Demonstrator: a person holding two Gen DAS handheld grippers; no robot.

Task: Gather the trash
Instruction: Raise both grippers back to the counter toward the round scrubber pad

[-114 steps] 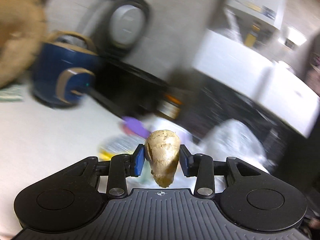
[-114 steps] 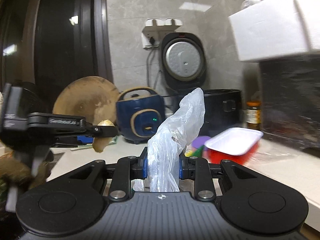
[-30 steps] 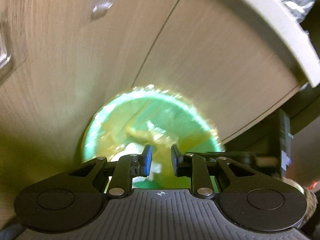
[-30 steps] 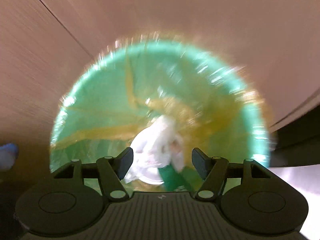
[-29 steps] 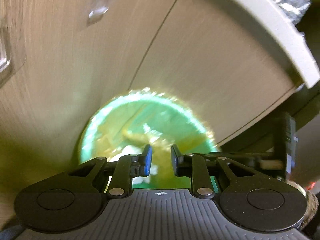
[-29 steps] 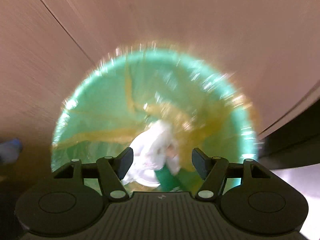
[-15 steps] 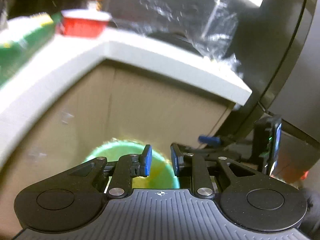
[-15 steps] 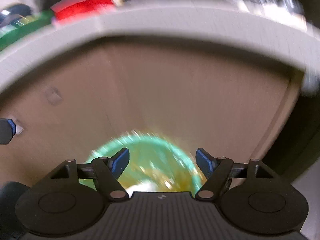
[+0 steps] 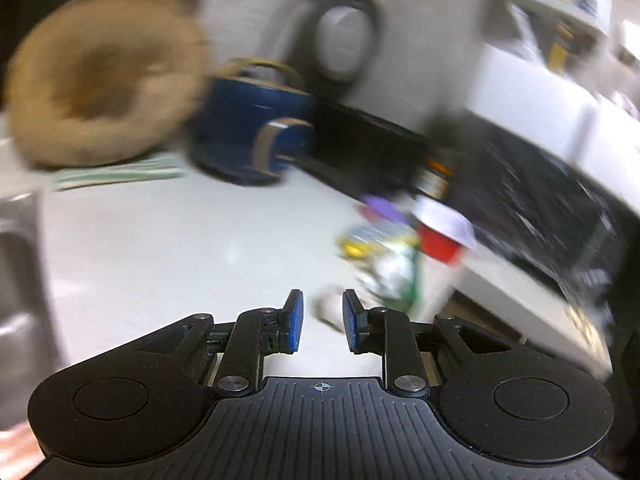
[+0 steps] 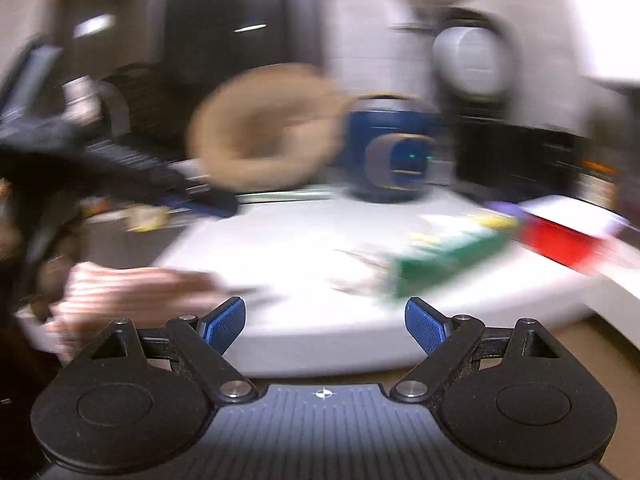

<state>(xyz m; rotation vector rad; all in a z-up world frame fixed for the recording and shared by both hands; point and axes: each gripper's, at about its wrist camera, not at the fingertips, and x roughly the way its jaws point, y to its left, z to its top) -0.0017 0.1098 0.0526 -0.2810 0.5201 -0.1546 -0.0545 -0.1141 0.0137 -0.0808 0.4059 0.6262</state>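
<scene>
Both tools are hanging empty over the white counter (image 10: 280, 248). The right tool (image 10: 325, 320), whose jaws have just been opening, is standing wide apart; the left tool (image 9: 320, 322) is only narrowly apart. The flat green-and-yellow wrapper (image 10: 444, 256) is lying ahead, slightly rightward, its long axis slanting across, nearer the right tool.

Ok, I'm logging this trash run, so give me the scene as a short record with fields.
left gripper: empty, fingers narrowly apart
right gripper: empty; fingers wide, just been opening
counter: white
trash left on counter: green box, red tray
background: blue cooker, round wooden board
image quality: blurred
</scene>
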